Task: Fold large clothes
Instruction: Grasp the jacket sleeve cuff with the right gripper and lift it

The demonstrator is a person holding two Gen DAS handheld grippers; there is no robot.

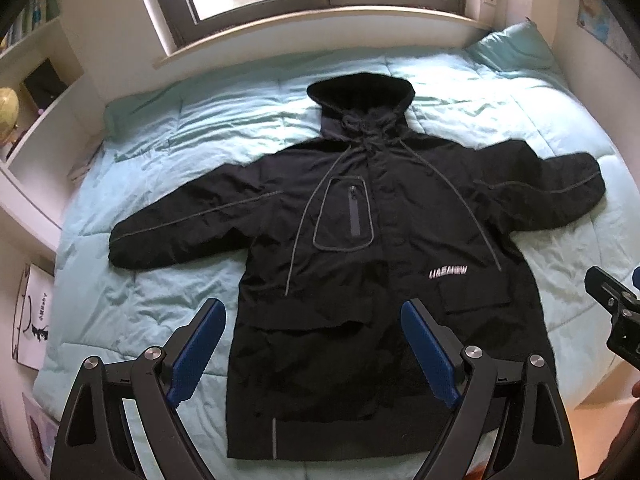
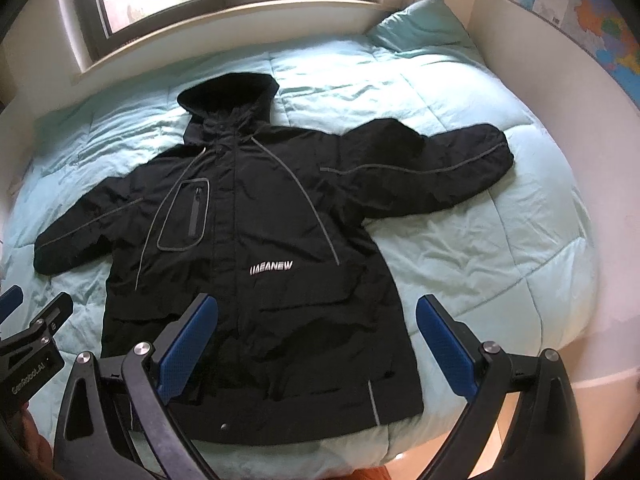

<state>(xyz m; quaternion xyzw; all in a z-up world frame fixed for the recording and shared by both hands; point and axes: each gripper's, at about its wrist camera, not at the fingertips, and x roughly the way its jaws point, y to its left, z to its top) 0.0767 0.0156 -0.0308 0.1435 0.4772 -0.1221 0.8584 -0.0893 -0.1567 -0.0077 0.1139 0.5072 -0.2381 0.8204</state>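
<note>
A black hooded jacket lies flat and face up on a light teal quilt, hood toward the window, both sleeves spread out sideways. It has grey piping, a chest pocket and a white logo. My left gripper hovers open above the jacket's lower hem, nothing between its blue pads. My right gripper is open too, above the hem's right part. Each gripper shows at the edge of the other's view: the right gripper, the left gripper.
A teal pillow lies at the bed's far right corner. A window sill runs behind the bed. White shelves with a globe stand on the left. A wall with a map bounds the right side.
</note>
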